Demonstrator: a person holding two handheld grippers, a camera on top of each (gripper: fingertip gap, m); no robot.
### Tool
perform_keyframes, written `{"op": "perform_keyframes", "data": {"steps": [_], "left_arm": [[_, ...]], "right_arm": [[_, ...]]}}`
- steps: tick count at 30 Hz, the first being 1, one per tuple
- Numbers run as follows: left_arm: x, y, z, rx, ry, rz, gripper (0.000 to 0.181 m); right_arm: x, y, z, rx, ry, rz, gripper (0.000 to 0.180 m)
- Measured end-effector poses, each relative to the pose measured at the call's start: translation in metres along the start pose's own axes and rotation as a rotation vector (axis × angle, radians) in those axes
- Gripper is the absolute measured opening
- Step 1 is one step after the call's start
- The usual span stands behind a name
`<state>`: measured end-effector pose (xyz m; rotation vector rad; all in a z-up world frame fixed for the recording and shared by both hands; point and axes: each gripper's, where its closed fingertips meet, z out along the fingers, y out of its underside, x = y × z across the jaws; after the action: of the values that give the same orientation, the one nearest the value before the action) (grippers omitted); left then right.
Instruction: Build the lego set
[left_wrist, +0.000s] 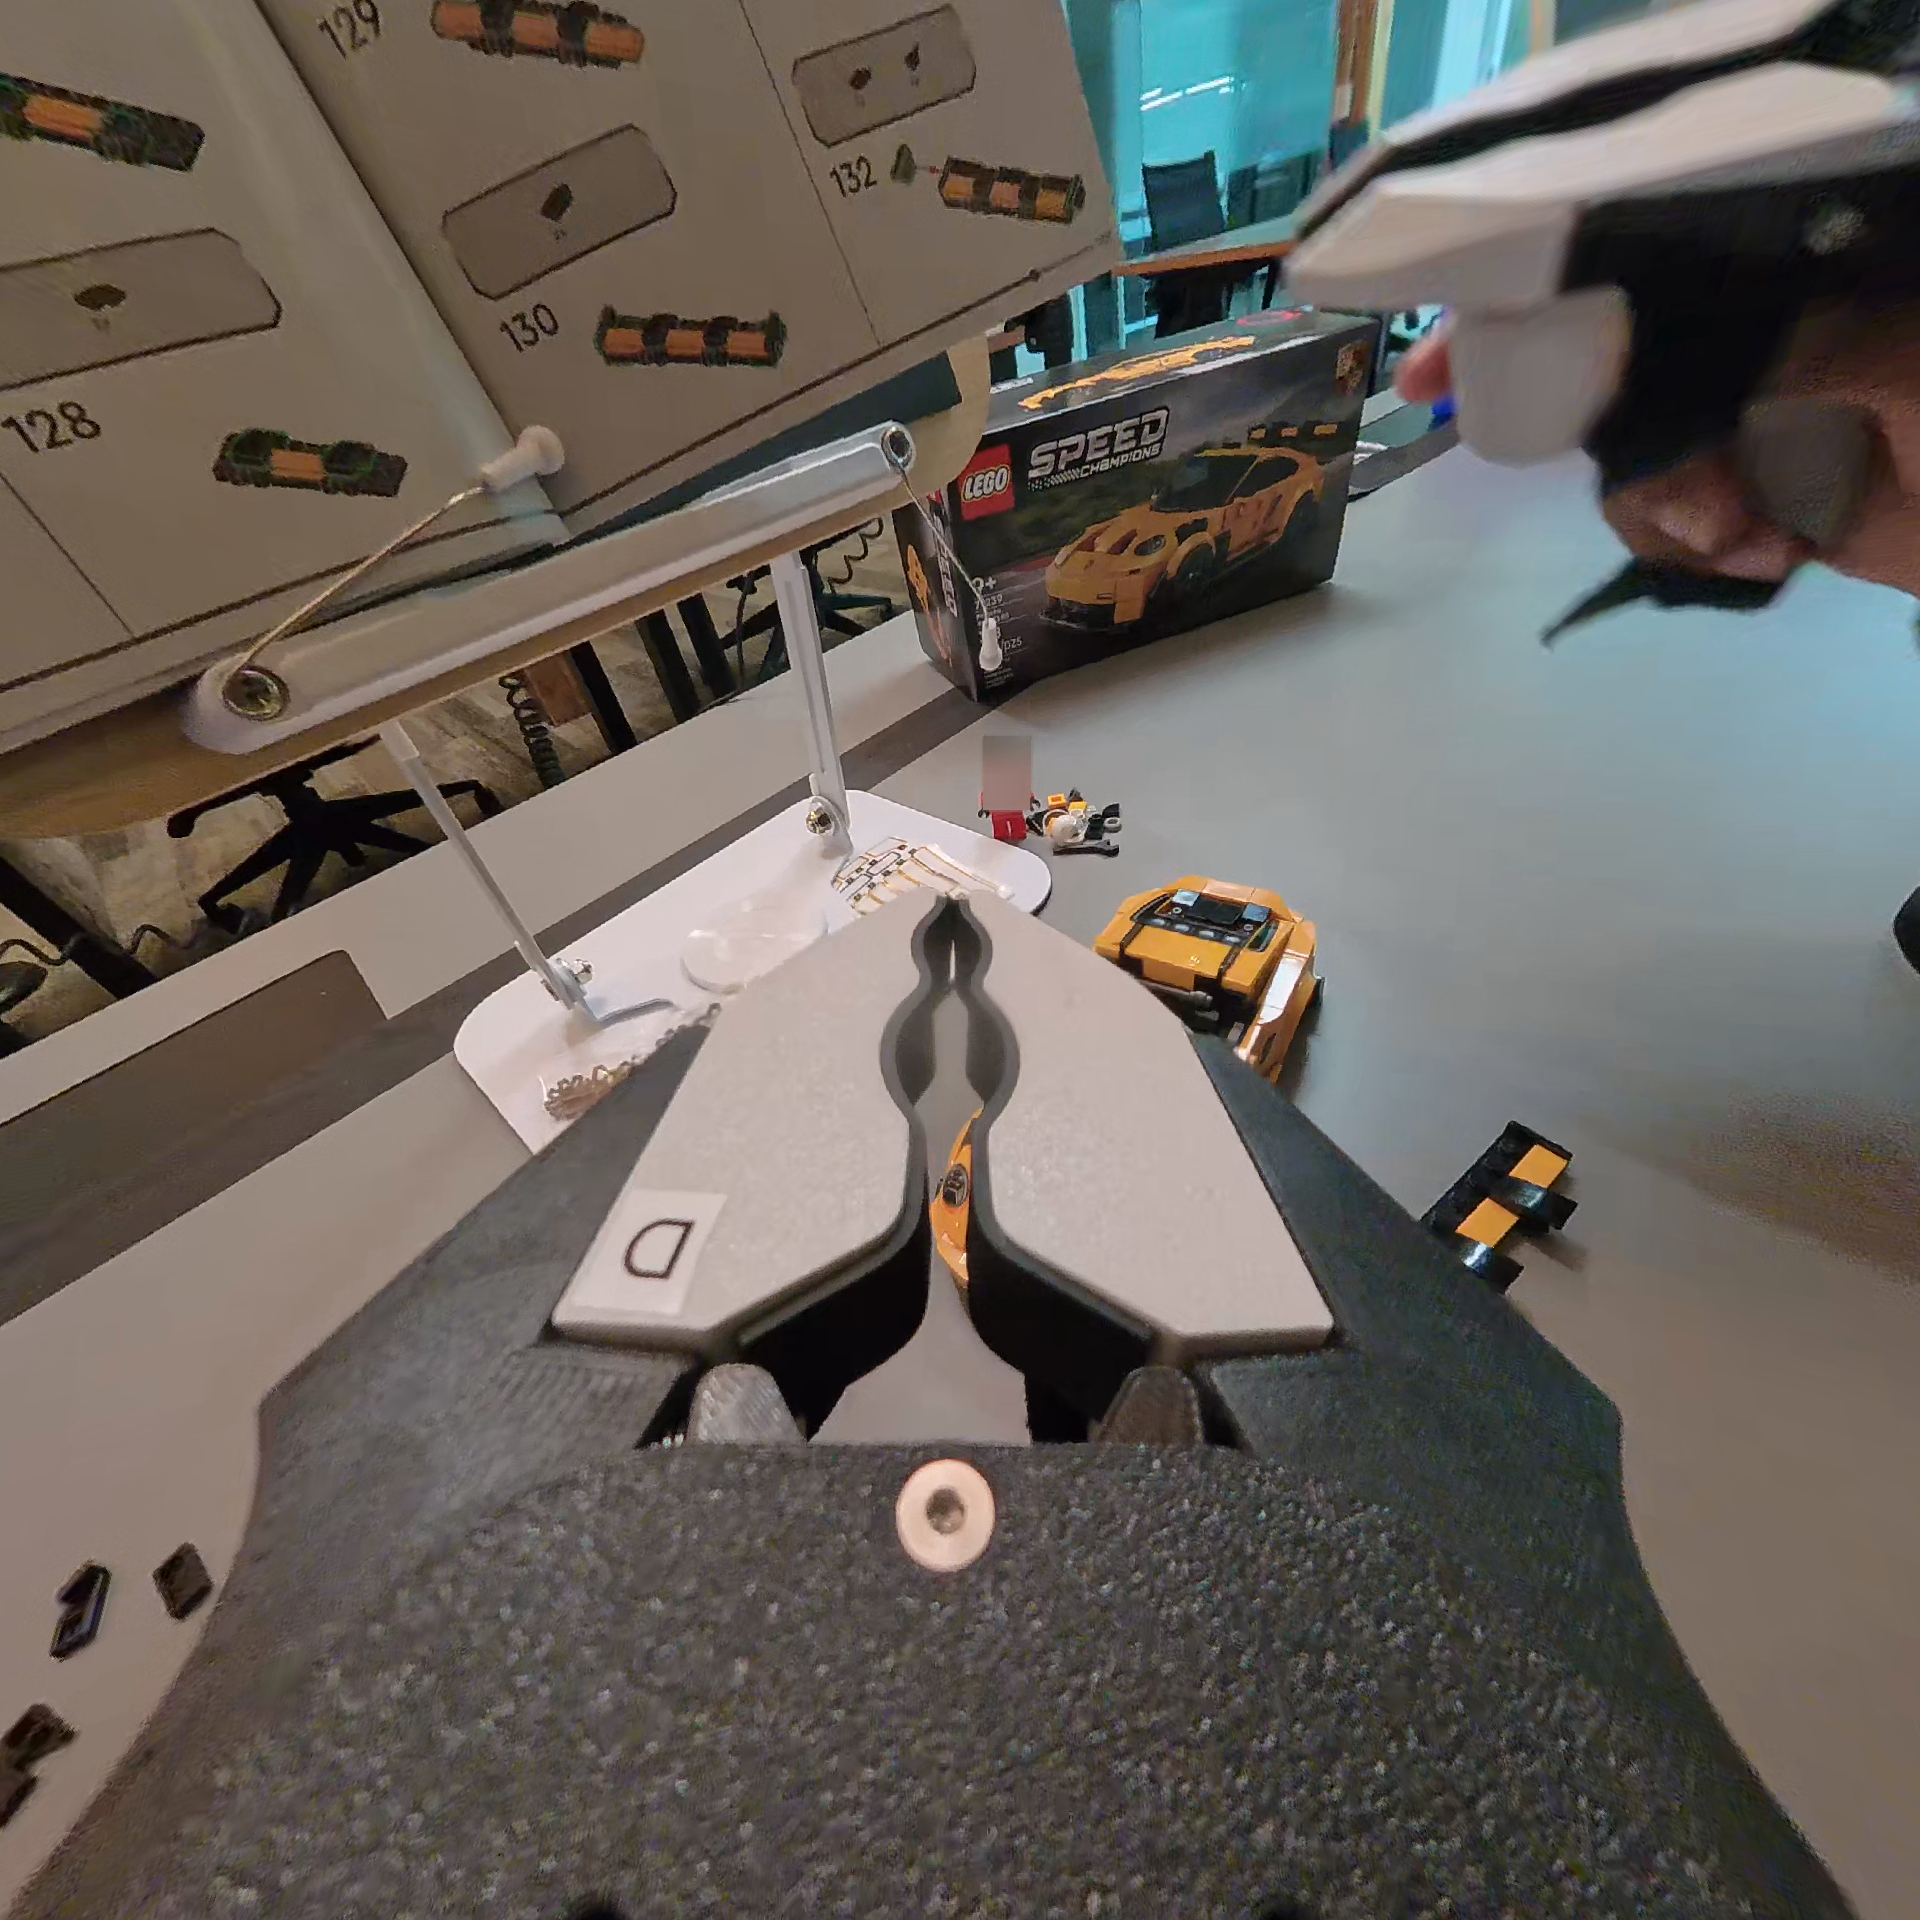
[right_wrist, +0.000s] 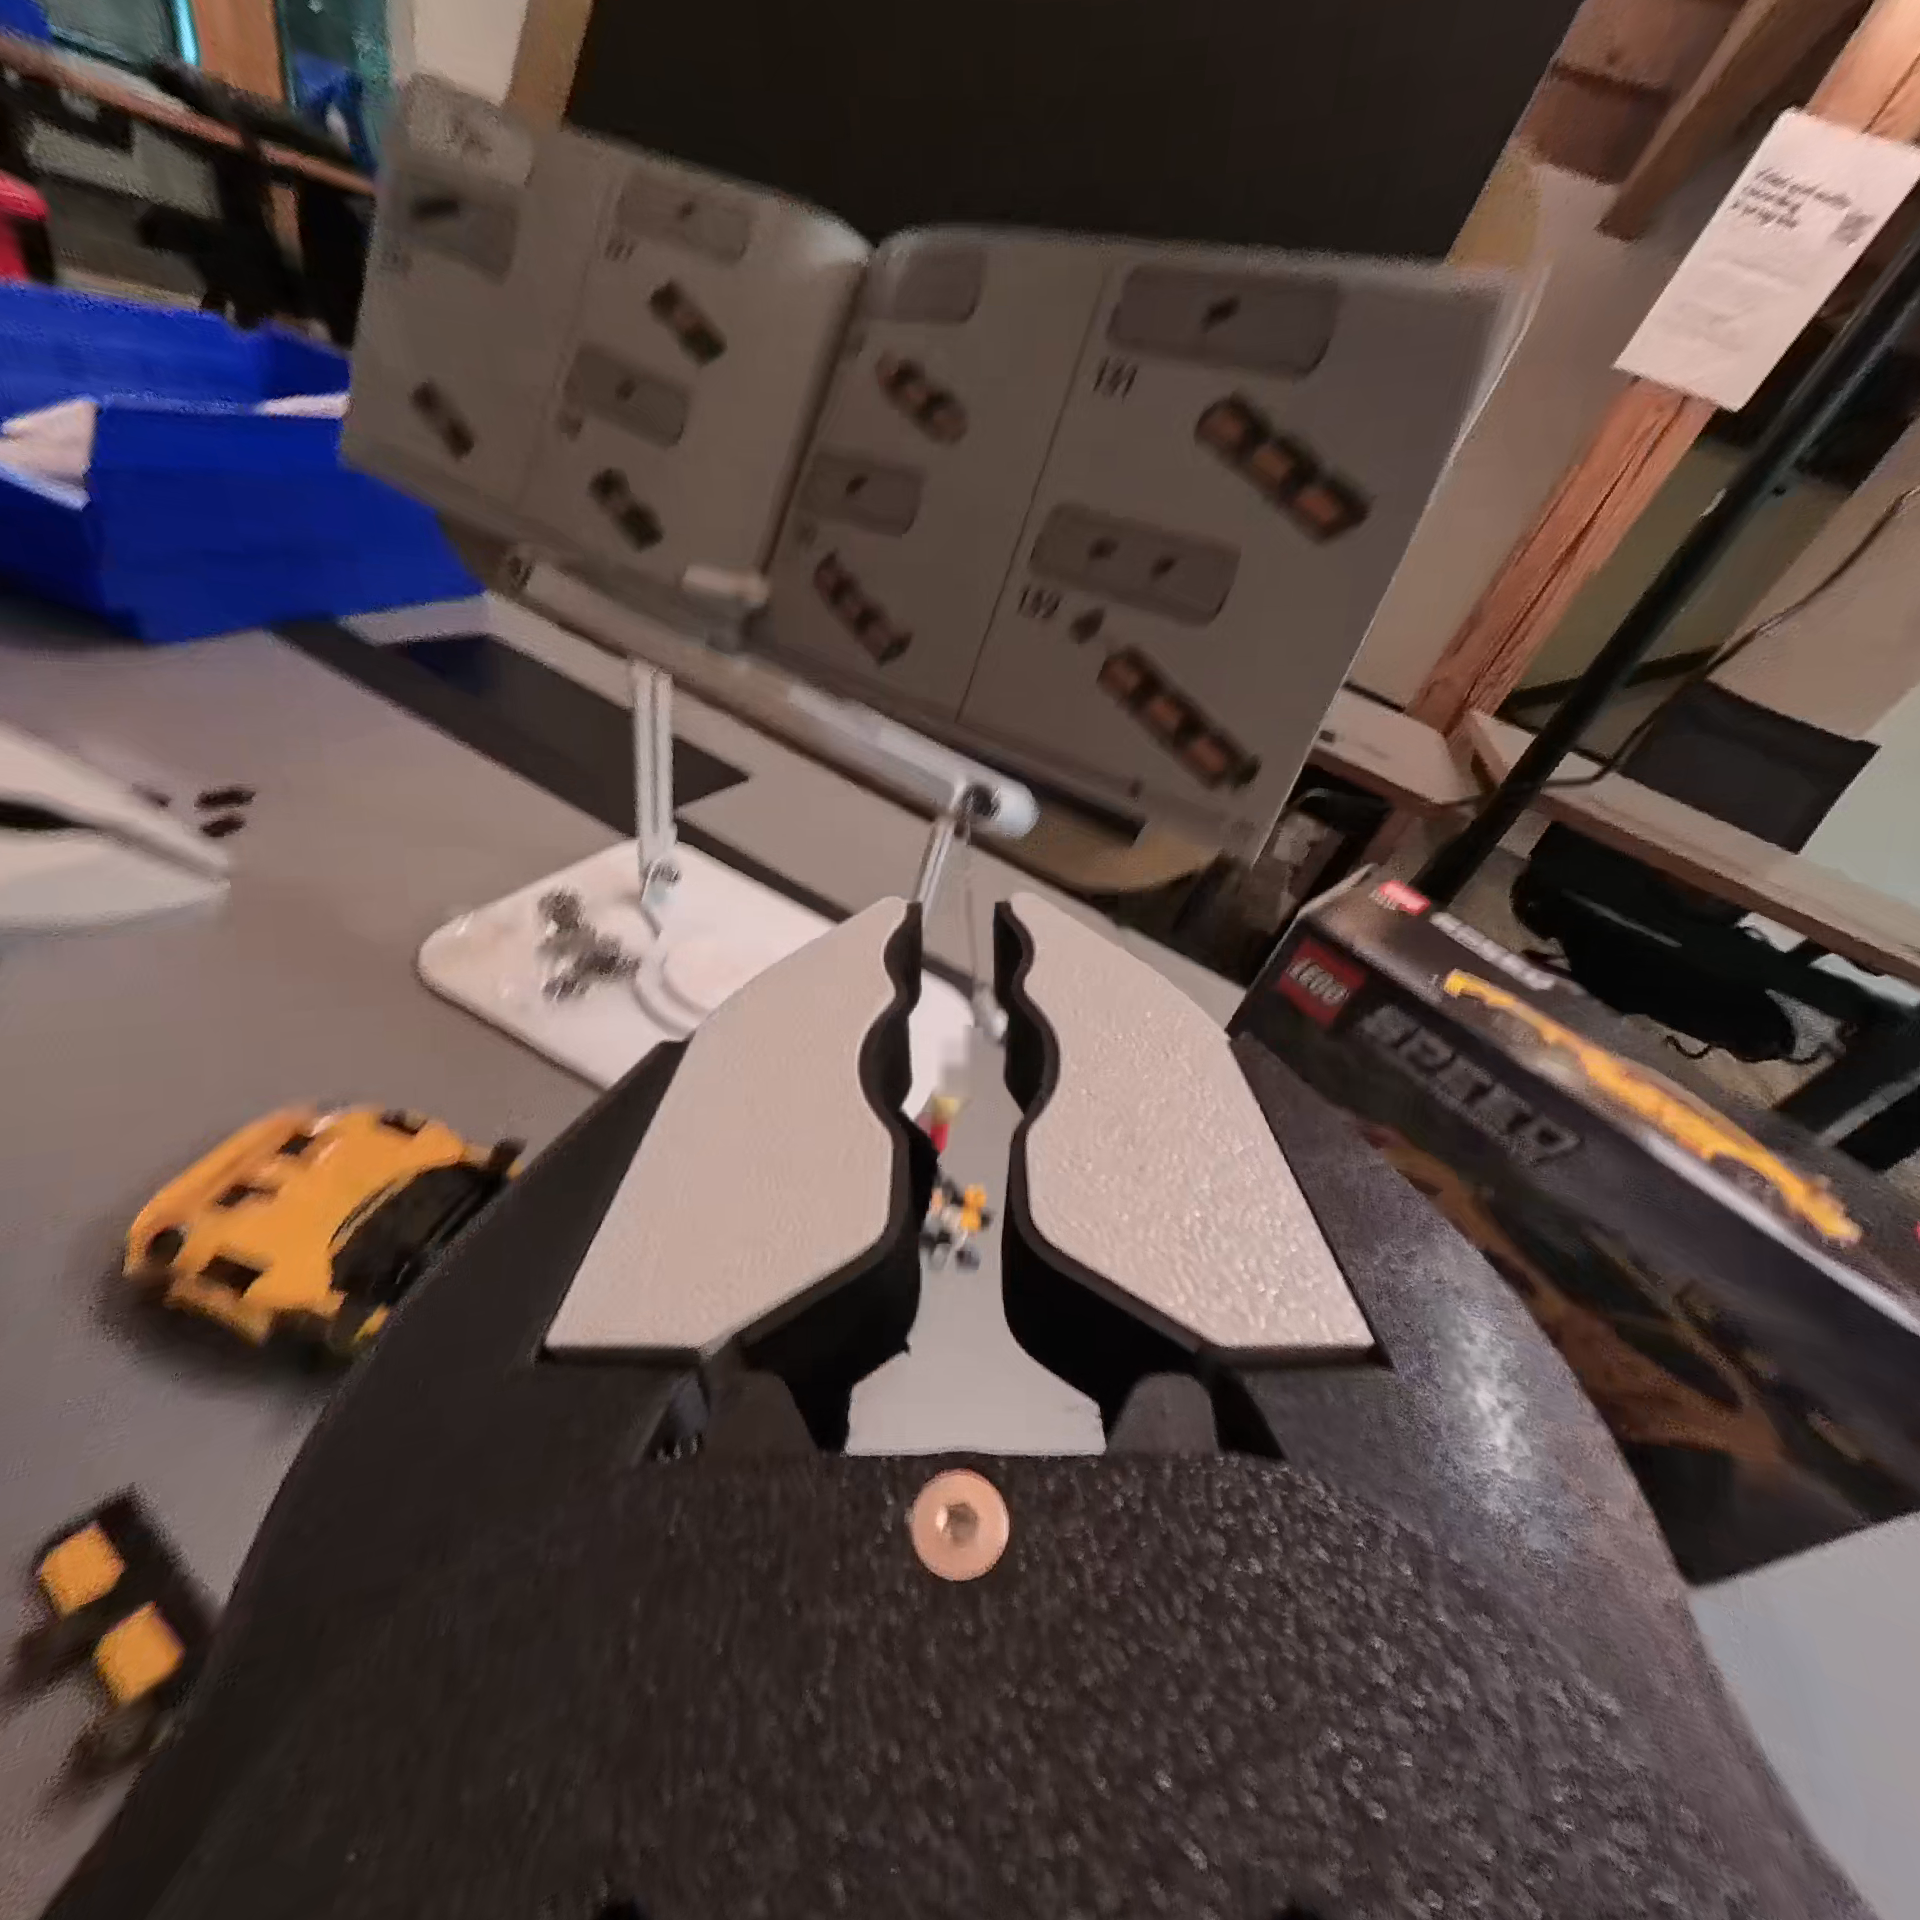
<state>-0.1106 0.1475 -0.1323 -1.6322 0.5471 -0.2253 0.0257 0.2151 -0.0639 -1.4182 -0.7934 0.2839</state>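
The yellow Lego car (left_wrist: 1210, 956) stands on the grey table, just right of and partly under my left gripper (left_wrist: 948, 914). That gripper's fingers meet at the tips and hold nothing. The car also shows at the left of the right wrist view (right_wrist: 301, 1216). A black-and-yellow striped sub-assembly (left_wrist: 1507, 1195) lies right of the car and shows in the right wrist view (right_wrist: 104, 1621). My right gripper (right_wrist: 951, 914) hangs above the table, slightly open and empty. It points at a small pile of loose pieces with a minifigure (right_wrist: 956, 1205). It shows blurred at the top right of the left wrist view (left_wrist: 1455, 208).
The open instruction booklet (right_wrist: 883, 468) sits on a white stand (right_wrist: 582, 966), with small bags on its base. The Lego box (left_wrist: 1143, 499) lies behind the pile. Small black pieces (left_wrist: 83, 1600) lie at the near left. Blue bins (right_wrist: 208, 499) stand at the far left. The black-and-yellow striped sub-assembly (left_wrist: 1507, 1195) lies some 15 cm from my left tips, 20 cm from my right tips. Look for it in the right wrist view (right_wrist: 157, 1704) too.
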Motion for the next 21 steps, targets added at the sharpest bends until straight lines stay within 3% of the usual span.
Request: {"op": "perform_keyframes", "data": {"steps": [6, 13, 16, 17, 18, 21], "left_arm": [[0.009, 0.000, 0.000, -0.030, -0.013, 0.056, 0.000], [0.000, 0.028, -0.002, -0.215, -0.025, 0.091, 0.000], [-0.033, 0.054, -0.011, -0.368, -0.115, 0.097, 0.000], [-0.049, 0.065, -0.015, -0.428, -0.151, 0.089, 0.018], [-0.065, 0.077, -0.022, -0.485, -0.189, 0.066, 0.023], [-0.107, 0.102, -0.038, -0.537, -0.277, -0.111, 0.024]], "right_arm": [[-0.026, 0.045, -0.042, -0.090, -0.062, 0.026, 0.004], [-0.022, 0.056, -0.048, -0.036, -0.059, 0.019, 0.000], [-0.027, 0.058, -0.049, -0.031, -0.088, 0.053, 0.000], [-0.029, 0.059, -0.049, -0.031, -0.097, 0.056, 0.001], [-0.032, 0.060, -0.048, -0.035, -0.108, 0.057, 0.001], [-0.037, 0.062, -0.049, -0.037, -0.140, 0.059, 0.002]]}}
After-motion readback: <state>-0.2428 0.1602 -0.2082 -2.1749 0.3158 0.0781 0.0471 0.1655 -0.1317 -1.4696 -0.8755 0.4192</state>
